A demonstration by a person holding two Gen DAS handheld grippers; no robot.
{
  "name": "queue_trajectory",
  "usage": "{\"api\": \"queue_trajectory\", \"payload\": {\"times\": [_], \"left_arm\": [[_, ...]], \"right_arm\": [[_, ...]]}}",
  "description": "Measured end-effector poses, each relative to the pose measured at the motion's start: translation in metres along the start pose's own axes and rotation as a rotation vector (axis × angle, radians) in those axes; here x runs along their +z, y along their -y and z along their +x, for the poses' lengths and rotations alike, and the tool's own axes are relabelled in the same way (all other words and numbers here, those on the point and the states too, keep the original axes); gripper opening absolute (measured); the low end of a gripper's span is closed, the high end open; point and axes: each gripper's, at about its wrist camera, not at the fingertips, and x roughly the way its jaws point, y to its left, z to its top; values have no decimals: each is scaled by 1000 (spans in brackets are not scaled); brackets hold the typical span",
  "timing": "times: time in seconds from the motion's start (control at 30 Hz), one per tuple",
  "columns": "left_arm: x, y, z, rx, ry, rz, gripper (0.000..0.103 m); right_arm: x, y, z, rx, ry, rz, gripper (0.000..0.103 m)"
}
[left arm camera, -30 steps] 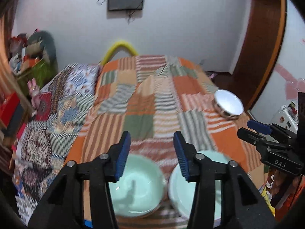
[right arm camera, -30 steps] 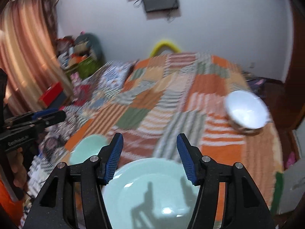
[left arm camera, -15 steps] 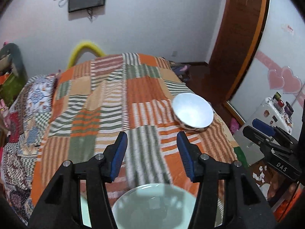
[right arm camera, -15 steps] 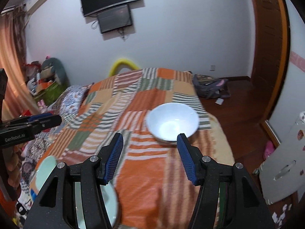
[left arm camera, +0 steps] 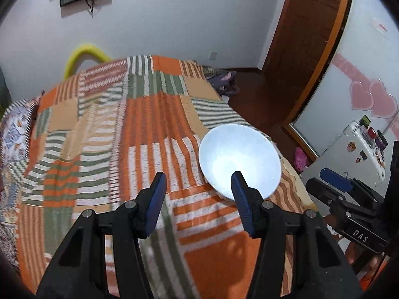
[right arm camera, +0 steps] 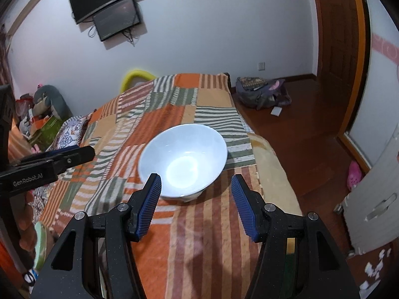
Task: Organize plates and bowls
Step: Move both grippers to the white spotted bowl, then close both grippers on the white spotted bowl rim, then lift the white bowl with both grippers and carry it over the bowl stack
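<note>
While both claws, left claw point(left arm camera: 198, 200) and right claw point(right arm camera: 195, 203), are gaping empty, the white bowl point(right arm camera: 183, 160) is sitting ungrasped near the bed's point(right arm camera: 212, 236) right edge; organizing is barely starting.

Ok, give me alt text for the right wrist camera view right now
A white bowl sits upright on a striped patchwork blanket, just beyond the open, empty right gripper. The left gripper reaches in from the left edge, and a backpack lies on the wooden floor.

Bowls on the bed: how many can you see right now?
1. A white bowl sits upright on the striped blanket near the bed's right edge. A pale green dish edge shows at lower left; I cannot tell whether it is a bowl.
</note>
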Motion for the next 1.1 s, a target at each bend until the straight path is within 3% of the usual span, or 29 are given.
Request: {"api": "queue_trajectory", "payload": {"times": [0.2, 0.3, 0.47, 0.53, 0.57, 0.63, 0.87, 1.1], "left_arm": [[-1, 2, 47, -10, -63, 18, 29], [-2, -2, 66, -25, -92, 2, 24], [-1, -4, 90, -41, -114, -17, 23], [-1, -2, 96, -33, -117, -4, 23], [-2, -1, 98, -37, -119, 0, 21], [-1, 2, 99, -51, -125, 11, 13], [-2, 5, 89, -36, -140, 23, 13], [-8, 8, 42, -10, -76, 49, 13]], "right_arm": [[5, 15, 31, 5, -35, 38, 54], [5, 19, 44, 0, -53, 41, 43], [6, 23, 67, 10, -98, 64, 34], [4, 24, 75, 29, -132, 70, 22], [2, 25, 78, 43, -150, 72, 20], [1, 24, 79, 41, -143, 66, 20], [0, 18, 69, 16, -130, 48, 19], [5, 1, 42, 22, -92, 13, 19]]}}
